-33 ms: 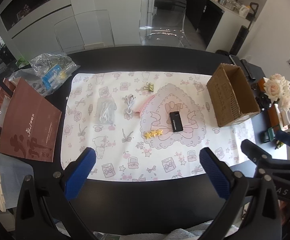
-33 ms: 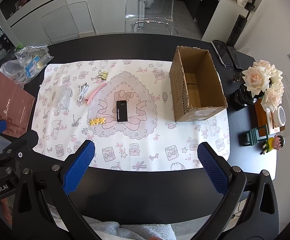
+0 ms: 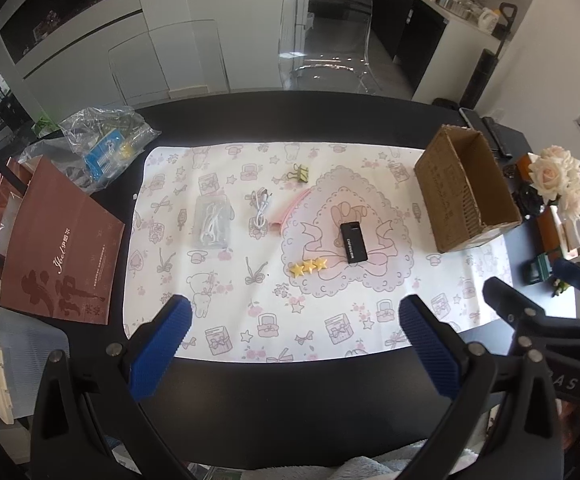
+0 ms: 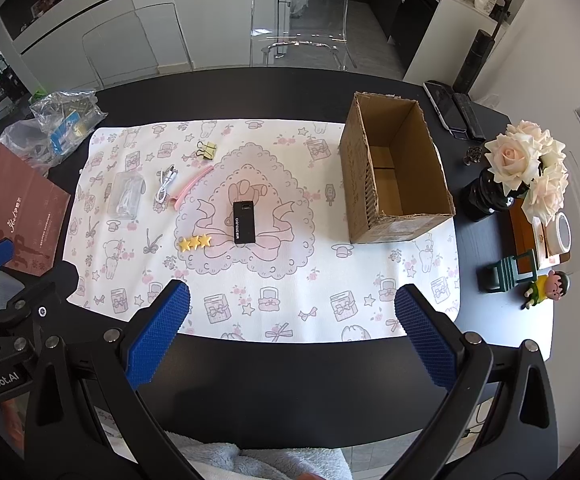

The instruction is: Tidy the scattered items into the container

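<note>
On the far left edge of the black tabletop (image 4: pixel 290 92) lies one brown paper bag (image 3: pixel 62 248), and just behind it one clear plastic bag (image 3: pixel 106 148) of small packets. A white mat (image 4: pixel 266 304) printed with pink bears and bows covers the middle of the tabletop, and six loose items lie on it. Leftmost is one clear pouch (image 3: pixel 211 222) with something white inside; just right of it sits one coiled white cable (image 3: pixel 260 208), and beside that one pink hair clip (image 3: pixel 292 208), lying aslant and close to the cable. Behind the clip is one yellow binder clip (image 3: pixel 301 173). Nearer the front, one yellow clip of three stars (image 4: pixel 195 242) lies just left of one black box (image 4: pixel 244 222), the two apart by a small gap. To the right, one open cardboard box (image 4: pixel 398 236) stands on the mat's right end, empty inside, with none of the six items in it. Beyond it on the bare tabletop are two dark remotes (image 4: pixel 456 110), one vase of pale roses (image 4: pixel 526 160), one small green toy chair (image 4: pixel 510 270) and one cartoon figurine (image 4: pixel 546 284). The left hand-held gripper (image 3: pixel 294 344) hangs over the near edge with its blue pads spread wide and nothing between them; the right hand-held gripper (image 4: pixel 292 340) is likewise spread apart and empty, beside it.
</note>
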A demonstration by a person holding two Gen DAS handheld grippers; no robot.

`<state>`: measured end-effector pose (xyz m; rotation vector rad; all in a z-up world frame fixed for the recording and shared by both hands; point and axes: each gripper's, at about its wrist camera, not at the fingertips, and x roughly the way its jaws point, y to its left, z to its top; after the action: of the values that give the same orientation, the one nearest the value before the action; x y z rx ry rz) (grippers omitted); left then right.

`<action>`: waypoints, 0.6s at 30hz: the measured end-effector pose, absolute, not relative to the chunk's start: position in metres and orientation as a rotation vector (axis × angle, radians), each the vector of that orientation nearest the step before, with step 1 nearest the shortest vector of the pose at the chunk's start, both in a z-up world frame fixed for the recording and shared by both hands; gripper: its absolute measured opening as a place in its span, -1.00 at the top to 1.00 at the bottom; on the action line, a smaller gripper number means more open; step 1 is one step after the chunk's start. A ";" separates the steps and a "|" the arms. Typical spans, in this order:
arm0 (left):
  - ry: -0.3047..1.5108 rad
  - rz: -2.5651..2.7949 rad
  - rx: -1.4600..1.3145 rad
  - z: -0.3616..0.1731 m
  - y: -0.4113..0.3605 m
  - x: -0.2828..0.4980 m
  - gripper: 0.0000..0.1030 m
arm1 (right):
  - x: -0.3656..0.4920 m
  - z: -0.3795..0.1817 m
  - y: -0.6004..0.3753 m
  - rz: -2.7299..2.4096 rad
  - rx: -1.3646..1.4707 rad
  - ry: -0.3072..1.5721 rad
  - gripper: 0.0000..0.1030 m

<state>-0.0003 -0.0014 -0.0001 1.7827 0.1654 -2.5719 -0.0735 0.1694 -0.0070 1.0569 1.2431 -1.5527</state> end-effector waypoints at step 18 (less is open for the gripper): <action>0.230 -2.540 1.775 -0.001 -0.012 0.003 -1.00 | -0.069 0.000 0.162 -1.557 1.022 1.234 -1.00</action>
<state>0.0033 -0.0122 -0.0011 1.7754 0.2298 -2.5402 -0.0695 0.1625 0.0001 1.0221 1.2337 -1.5569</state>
